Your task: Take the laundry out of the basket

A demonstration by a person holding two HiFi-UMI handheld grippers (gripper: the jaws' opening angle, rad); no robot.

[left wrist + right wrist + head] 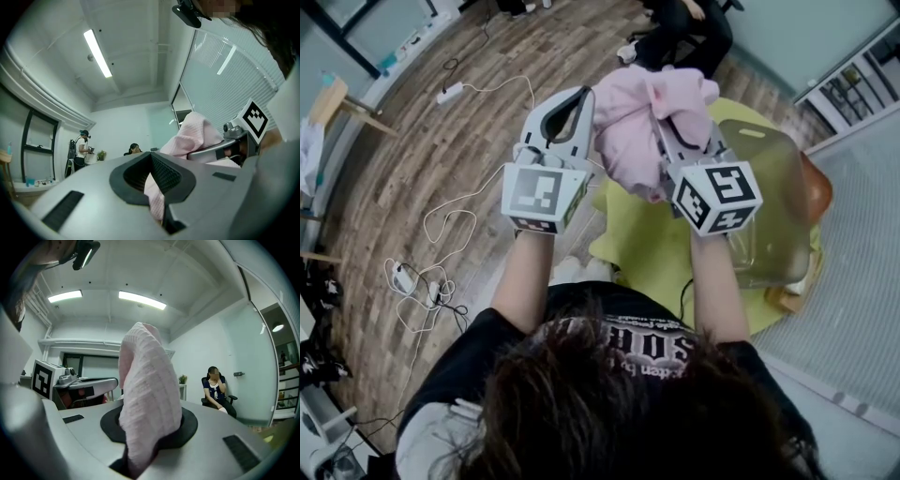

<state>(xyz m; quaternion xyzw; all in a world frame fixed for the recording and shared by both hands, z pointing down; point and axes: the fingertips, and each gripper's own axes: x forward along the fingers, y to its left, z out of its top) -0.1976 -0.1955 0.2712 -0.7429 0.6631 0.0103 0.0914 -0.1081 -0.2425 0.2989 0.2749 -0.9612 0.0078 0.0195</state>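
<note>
One pink garment (pixel 642 112): soft waffle-knit cloth, bunched in rounded folds, held aloft between two claws, above mat, beside basket. Left claw (pixel 153 180): jaws closed on narrow strip of cloth, pinched between ribbed black pads. Right claw (pixel 147 437): jaws nearly together, clamped on thick upstanding fold. One basket (pixel 773 202): translucent smooth plastic, rounded walls, set at right edge of round yellow-green mat (pixel 652 253). Plank wood floor (pixel 441 159) beneath.

The right claw (pixel 140 458) has its jaws clamped on a ribbed pink cloth (pixel 149 390), which stands up in a tall fold above them. At left is the left claw (pixel 96 384) with its marker cube (pixel 43 378). A person (pixel 216 391) sits on a chair (pixel 231 401) by the far wall.
</note>
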